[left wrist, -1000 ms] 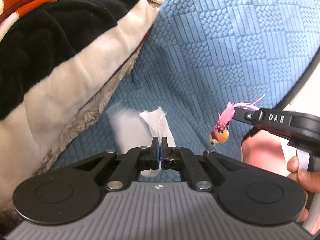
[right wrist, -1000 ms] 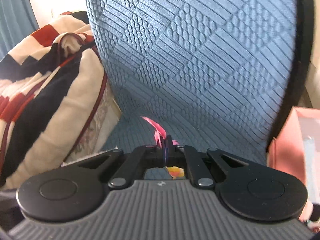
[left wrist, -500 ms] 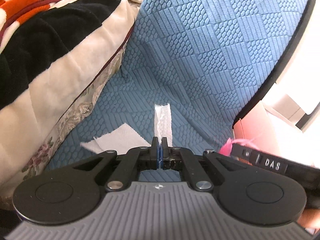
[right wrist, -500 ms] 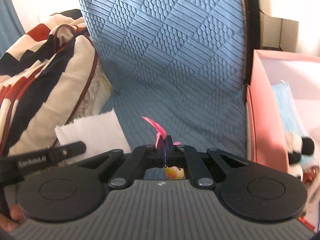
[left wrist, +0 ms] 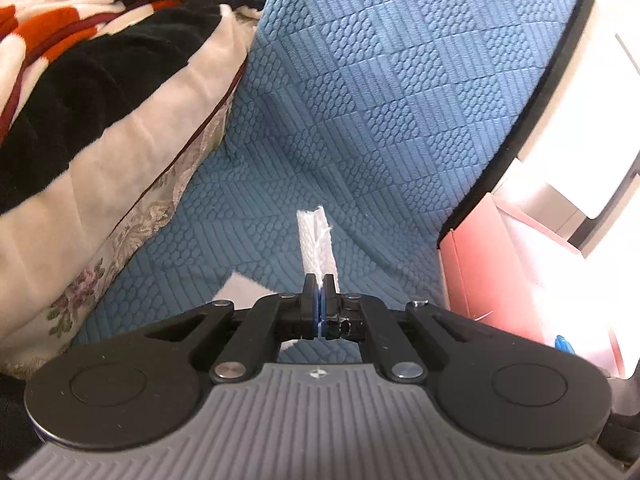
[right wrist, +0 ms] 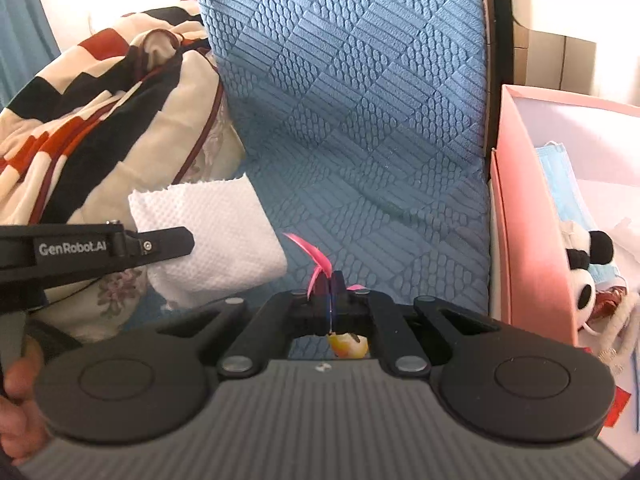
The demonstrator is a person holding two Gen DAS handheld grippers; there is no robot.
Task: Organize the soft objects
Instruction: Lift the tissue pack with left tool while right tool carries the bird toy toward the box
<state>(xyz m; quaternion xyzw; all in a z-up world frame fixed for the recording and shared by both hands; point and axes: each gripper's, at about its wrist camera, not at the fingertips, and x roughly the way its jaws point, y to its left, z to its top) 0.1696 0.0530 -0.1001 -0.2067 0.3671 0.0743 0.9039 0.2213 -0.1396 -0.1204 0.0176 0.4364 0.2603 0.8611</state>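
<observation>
Both claws have swung toward the pink box [right wrist: 524,208]; left claw [left wrist: 319,286] stays clamped on a paper towel [left wrist: 317,240], right claw [right wrist: 329,284] on a feathered toy bird [right wrist: 320,258].

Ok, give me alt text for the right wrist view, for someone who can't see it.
The right claw is shut on a small pink-feathered toy bird over a blue textured cushion. At left, the left claw holds a white paper towel; at right, a pink box contains a panda plush.
</observation>
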